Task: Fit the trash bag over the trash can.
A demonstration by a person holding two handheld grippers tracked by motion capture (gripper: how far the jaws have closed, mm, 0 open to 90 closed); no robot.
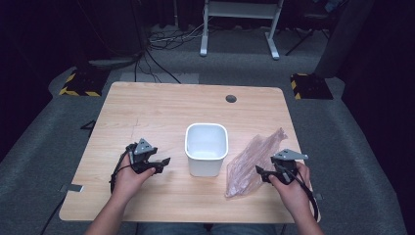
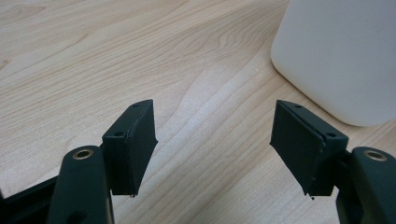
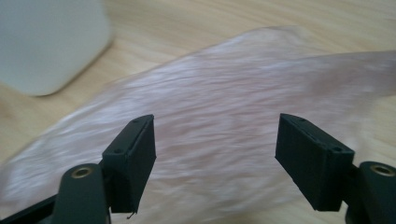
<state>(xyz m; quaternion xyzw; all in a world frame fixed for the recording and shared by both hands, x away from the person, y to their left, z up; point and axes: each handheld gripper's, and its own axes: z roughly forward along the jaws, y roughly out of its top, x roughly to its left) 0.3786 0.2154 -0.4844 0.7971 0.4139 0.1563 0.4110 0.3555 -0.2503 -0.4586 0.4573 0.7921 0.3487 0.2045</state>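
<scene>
Plastic bag (image 1: 252, 164), thin, translucent pink and crinkled, lies flat on the worktop (image 1: 147, 107) just right of the white bin (image 1: 206, 148). Right gripper (image 1: 266, 172) sits at its edge, fingers spread, gripping nothing. Left gripper (image 1: 161, 164) fingers spread too, over bare wood.

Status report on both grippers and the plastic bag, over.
Left gripper open beside white bin. Right gripper open over pink plastic bag. Bag flat on table, nothing blocking.
</scene>
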